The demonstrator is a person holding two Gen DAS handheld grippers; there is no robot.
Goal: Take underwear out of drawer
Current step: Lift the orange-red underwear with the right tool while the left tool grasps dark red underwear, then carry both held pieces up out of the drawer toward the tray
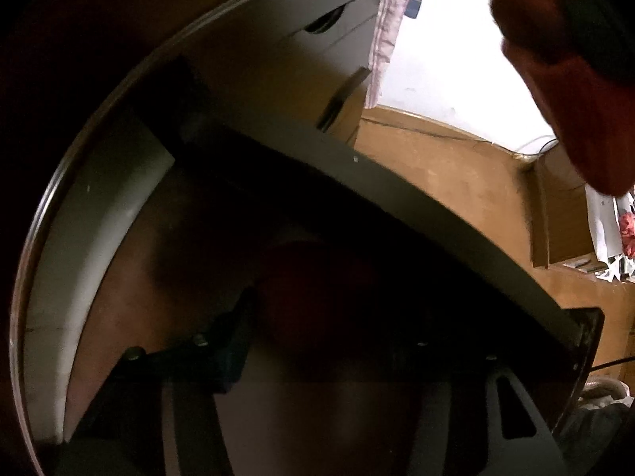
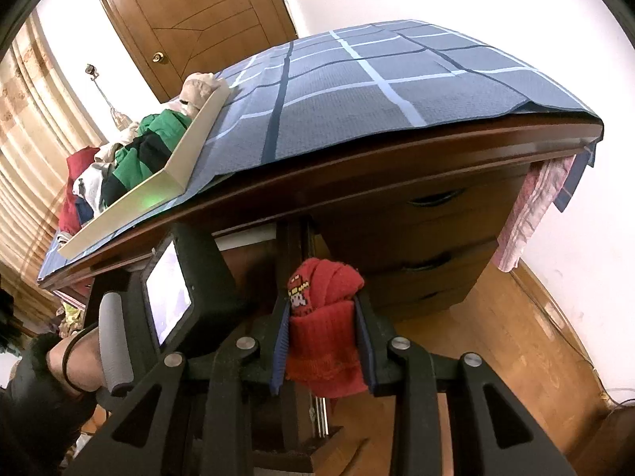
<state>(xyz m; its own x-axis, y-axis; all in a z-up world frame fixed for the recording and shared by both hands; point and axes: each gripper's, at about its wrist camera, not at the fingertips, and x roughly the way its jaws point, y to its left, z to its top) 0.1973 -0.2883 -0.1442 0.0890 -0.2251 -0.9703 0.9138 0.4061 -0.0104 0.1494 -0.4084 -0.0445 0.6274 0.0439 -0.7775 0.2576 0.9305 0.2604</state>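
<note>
Below the dark wooden tabletop point(image 2: 397, 158), my right tongs point(image 2: 323, 337) pinched a rolled red knit garment point(image 2: 325, 317); left tongs' state I couldn't tell, and that bundle could slip loose.

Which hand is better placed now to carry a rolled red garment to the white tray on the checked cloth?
The right. Its tool already grips the rolled red fabric garment, above the drawer and near the white tray. The left tool is down in the dark drawer; its grip cannot be seen.

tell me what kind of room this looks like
Probably a bedroom or another room of a home: a brown wooden desk with drawers under a blue checked cloth, a white tray heaped with clothes, a panelled wooden door, and a wooden floor.
</note>
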